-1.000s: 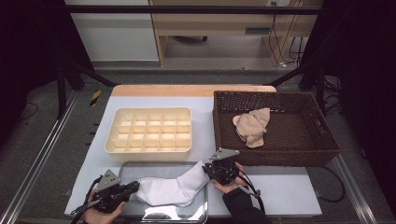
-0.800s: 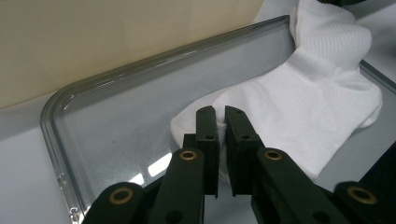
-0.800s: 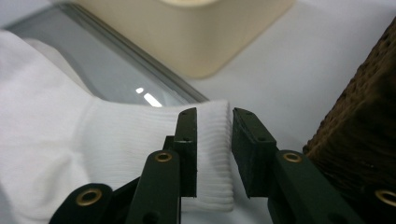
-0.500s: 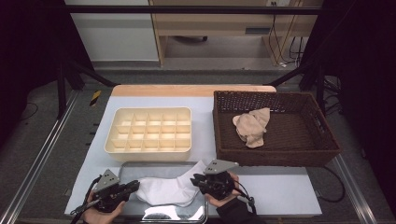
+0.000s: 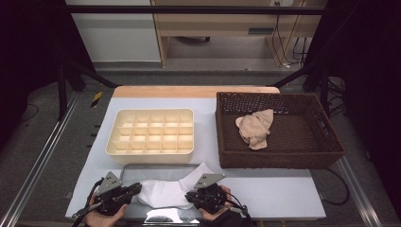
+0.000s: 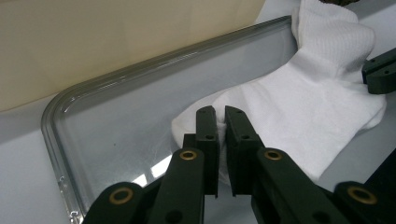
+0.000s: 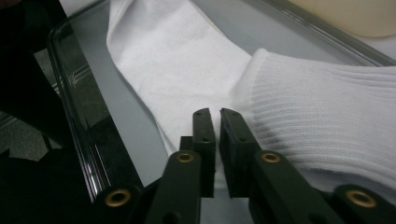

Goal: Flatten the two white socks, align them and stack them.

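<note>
- High view: white sock [image 5: 165, 191] lies flat on the metal tray [image 5: 156, 169]; I pinch its toe with the left gripper [image 5: 135, 189].
- Right gripper [image 5: 189, 195] has just closed on the ankle fabric.
- I should lift both ends evenly, keeping the cloth taut.

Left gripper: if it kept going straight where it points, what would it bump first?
Likely more of the white sock it is pinching; beyond that, the right gripper at the sock's other end, though depth is hard to judge.
</note>
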Available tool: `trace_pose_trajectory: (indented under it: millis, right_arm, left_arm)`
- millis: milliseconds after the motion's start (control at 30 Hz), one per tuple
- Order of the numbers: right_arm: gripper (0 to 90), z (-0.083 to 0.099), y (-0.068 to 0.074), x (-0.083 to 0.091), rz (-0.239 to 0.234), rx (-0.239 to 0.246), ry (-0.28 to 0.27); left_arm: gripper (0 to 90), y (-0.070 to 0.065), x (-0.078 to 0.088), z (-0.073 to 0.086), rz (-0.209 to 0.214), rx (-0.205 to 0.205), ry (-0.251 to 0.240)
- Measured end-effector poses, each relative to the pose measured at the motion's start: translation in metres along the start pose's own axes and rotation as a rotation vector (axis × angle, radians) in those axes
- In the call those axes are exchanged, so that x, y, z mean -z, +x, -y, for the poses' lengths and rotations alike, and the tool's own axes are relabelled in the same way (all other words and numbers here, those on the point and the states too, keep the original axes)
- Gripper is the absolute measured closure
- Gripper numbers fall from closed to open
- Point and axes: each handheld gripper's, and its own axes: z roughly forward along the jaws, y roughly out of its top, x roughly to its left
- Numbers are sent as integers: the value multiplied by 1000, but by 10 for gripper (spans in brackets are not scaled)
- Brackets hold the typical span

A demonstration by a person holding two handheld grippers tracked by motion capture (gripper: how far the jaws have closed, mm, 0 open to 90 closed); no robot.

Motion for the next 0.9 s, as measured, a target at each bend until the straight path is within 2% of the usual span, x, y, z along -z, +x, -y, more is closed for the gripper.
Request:
trace_pose_trajectory:
  millis: [167, 367, 467, 567, 667, 733, 767, 867, 900]
  right_arm:
    - [900, -1, 0, 1, -13, 2, 7]
    - [898, -8, 5, 15, -53, 6, -52]
    - [896, -5, 8, 11, -55, 17, -14]
    - [893, -1, 8, 4, -35, 29, 34]
    - [870, 0, 8, 1, -37, 24, 46]
    - [839, -2, 7, 4, -42, 29, 26]
    - [827, -3, 5, 8, -34, 28, -3]
    - [811, -7, -7, 26, 18, -6, -85]
    - [809, -6, -10, 28, 31, -13, -97]
  left_arm:
    - [840, 0, 0, 0, 2, 1, -2]
    - [840, 1, 0, 0, 1, 5, -4]
    - [840, 1, 0, 0, 1, 9, -5]
    - [840, 1, 0, -1, 0, 7, -8]
    - [840, 2, 0, -2, 9, 18, -20]
    - [840, 2, 2, -3, 16, 21, -33]
    - [840, 2, 2, -4, 19, 23, -40]
    - [840, 0, 2, -7, 25, 15, -55]
    - [840, 0, 1, -7, 28, 16, -54]
